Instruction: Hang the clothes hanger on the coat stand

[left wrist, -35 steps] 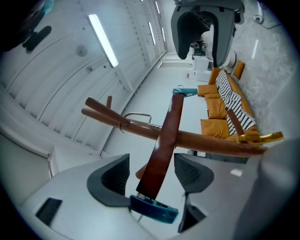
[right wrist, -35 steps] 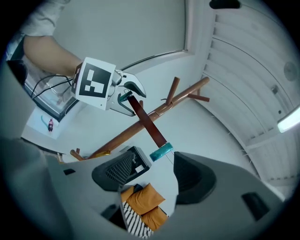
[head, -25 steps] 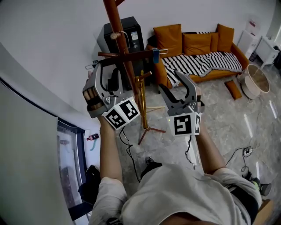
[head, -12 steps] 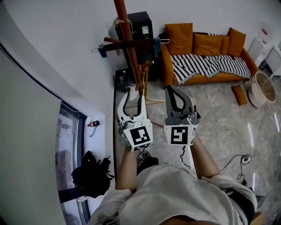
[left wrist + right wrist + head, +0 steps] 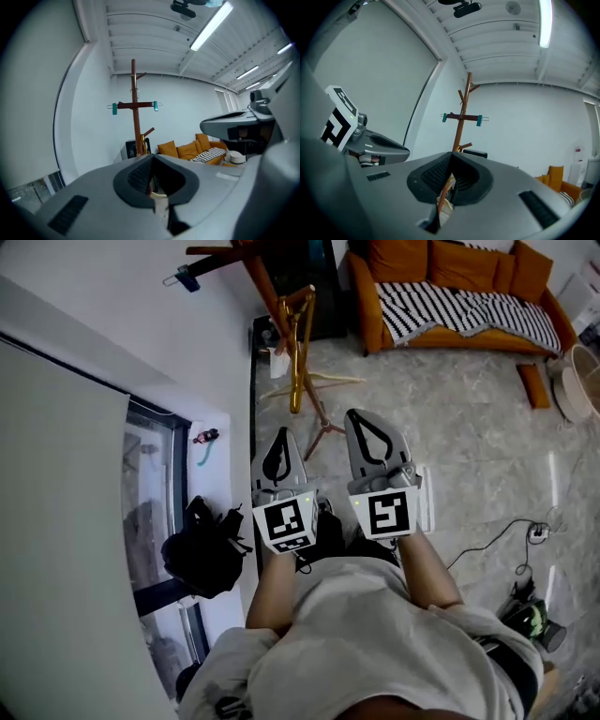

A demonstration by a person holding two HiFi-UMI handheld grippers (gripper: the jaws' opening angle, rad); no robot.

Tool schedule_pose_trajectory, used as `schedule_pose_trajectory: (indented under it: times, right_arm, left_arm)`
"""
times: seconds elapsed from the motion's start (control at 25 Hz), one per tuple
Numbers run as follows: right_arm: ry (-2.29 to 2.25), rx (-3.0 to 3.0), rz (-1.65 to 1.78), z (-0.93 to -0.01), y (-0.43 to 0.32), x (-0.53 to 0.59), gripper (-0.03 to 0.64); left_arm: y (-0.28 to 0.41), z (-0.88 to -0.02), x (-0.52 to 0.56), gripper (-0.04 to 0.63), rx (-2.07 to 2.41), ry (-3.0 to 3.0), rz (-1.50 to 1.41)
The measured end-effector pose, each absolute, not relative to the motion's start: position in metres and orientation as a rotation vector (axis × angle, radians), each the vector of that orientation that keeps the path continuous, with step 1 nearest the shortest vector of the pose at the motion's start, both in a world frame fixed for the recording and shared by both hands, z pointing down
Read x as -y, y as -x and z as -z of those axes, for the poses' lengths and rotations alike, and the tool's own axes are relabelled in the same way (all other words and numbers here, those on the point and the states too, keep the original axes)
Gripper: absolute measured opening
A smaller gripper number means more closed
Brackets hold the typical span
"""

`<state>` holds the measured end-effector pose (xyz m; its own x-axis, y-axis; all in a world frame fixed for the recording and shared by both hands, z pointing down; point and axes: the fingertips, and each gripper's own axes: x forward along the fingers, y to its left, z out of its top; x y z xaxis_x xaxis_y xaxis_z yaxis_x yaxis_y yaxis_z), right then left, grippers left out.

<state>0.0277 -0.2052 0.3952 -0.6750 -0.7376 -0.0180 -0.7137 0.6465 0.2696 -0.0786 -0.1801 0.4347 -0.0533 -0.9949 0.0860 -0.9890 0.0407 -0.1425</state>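
1. Looking steeply down over a person's grey shirt (image 5: 375,643) onto a pale marbled floor (image 5: 469,437), beside a white wall (image 5: 141,324)
2. Holding the left gripper (image 5: 279,435) and the right gripper (image 5: 362,416) side by side and close together just ahead of the torso, pointing both away from the body and showing a square-marker cube on the back of each
3. Clenching the left gripper after just closing its jaws, pressing the two tips flat against each other and grasping nothing
4. Clenching the right gripper likewise, pressing its jaws fully together with nothing caught between them
5. Showing the clothes hanger (image 5: 135,105) well apart from both grippers, sitting crosswise high on the pole of the coat stand (image 5: 136,133) and carrying a teal clip at each end of its dark wooden bar
6. Placing the brown wooden coat stand close to the white wall, with a gold-coloured post (image 5: 298,343) just beside its lower pole
7. Showing an orange sofa (image 5: 441,263) with a black-and-white striped throw (image 5: 469,310) to the right of the coat stand, against the far wall
8. Showing a black bag (image 5: 202,554) lying low beside a dark window (image 5: 150,531), just left of the left gripper, and loose cables (image 5: 506,532) trailing on the floor right of the right gripper
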Motion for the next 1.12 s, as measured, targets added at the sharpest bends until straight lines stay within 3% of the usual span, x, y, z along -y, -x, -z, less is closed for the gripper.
schedule_pose_trajectory:
  times: [0.36,0.6,0.84,1.12]
  right_arm:
    - [-1.262,2.746,0.361,-0.41,-0.055,0.157,0.005]
    - [-1.188,2.737,0.454,-0.411,-0.021,0.102,0.005]
    - [-1.181,2.912,0.298,-0.401,0.017,0.02,0.005]
    - [-1.35,2.859,0.27,-0.402,0.0,-0.07,0.005]
  left_arm:
    - [0.028,-0.457,0.132,0.009,-2.122,2.264,0.28]
    - [0.05,-0.453,0.079,0.009,-2.15,2.245,0.253]
    - [0.084,-0.441,-0.006,0.009,-2.17,2.198,0.24]
    - [0.092,-0.456,-0.099,0.009,-2.155,2.307,0.134]
